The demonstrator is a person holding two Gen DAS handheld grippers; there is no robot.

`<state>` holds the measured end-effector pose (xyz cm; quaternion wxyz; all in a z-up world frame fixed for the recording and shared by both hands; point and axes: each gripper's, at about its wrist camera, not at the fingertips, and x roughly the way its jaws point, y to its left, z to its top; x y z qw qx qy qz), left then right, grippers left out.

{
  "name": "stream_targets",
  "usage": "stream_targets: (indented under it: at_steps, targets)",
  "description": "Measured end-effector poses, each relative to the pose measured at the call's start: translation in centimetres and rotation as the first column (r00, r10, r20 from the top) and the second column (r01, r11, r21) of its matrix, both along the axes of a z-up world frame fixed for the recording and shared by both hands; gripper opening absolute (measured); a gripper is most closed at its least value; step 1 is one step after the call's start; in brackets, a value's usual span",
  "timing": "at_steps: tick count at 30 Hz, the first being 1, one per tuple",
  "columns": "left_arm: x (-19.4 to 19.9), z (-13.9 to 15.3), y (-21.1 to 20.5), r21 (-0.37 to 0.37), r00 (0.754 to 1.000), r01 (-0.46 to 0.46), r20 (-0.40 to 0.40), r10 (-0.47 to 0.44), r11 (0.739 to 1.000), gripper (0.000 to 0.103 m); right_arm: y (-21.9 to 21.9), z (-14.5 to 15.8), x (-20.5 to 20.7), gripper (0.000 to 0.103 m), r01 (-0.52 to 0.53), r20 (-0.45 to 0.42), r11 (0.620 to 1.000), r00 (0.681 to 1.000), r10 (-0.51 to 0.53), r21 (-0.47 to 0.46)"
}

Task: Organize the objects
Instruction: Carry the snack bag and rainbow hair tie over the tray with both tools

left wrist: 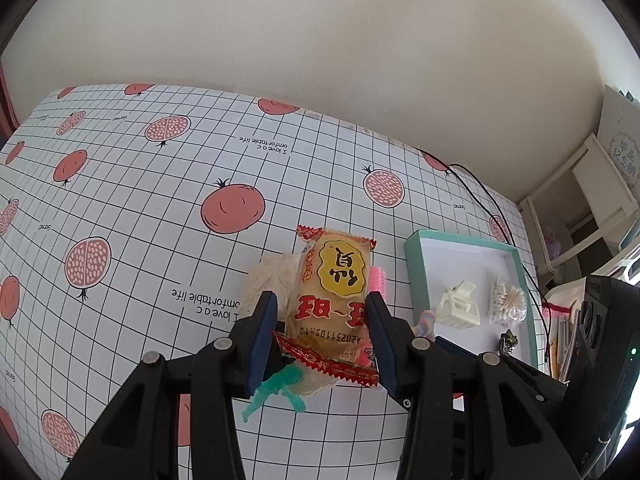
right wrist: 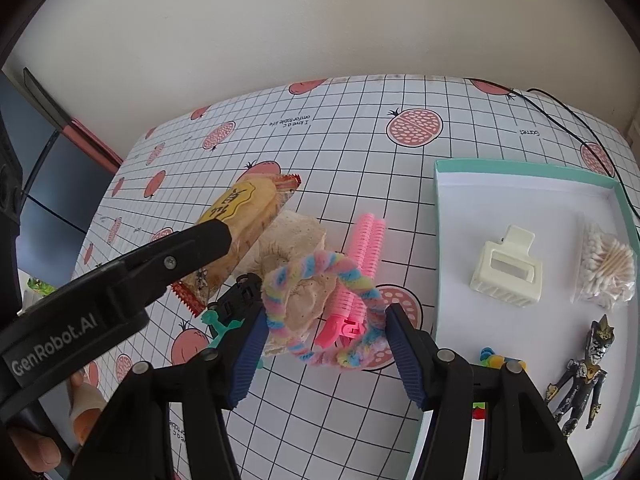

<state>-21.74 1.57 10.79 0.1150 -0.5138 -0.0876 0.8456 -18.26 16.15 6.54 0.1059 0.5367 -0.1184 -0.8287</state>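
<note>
Right gripper (right wrist: 326, 340) open, straddling pastel twisted pipe-cleaner loop (right wrist: 316, 280) at centre; left gripper (right wrist: 208, 236) clamps yellow snack packet (right wrist: 244, 216), upper left.

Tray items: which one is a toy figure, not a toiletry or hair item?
The dark figure with the silver face, lying at the tray's near right. The cream hair claw and the bag of cotton swabs lie farther back.

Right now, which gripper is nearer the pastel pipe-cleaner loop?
Right. The right gripper straddles the pipe-cleaner loop, open; the left gripper sits off to its left, shut on the snack packet.
</note>
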Motion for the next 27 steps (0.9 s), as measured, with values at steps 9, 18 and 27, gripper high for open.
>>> stream_targets:
  at_steps: [9,18,27]
  targets:
    - [0.9,0.9,1.9,0.02,1.0,0.021,-0.018,-0.021,1.0,0.047,4.2,0.9,0.9,0.063,0.076,-0.016,0.997,0.997,-0.076,0.003]
    - [2.6,1.5,7.4,0.034,0.993,0.114,-0.037,-0.112,0.993,0.047,11.9,1.9,2.6,0.063,0.232,-0.028,0.973,0.972,-0.232,0.013]
    - [3.9,1.5,12.3,0.036,0.979,0.197,-0.052,-0.195,0.98,0.047,17.0,2.5,4.1,0.063,0.336,-0.042,0.942,0.941,-0.336,-0.008]
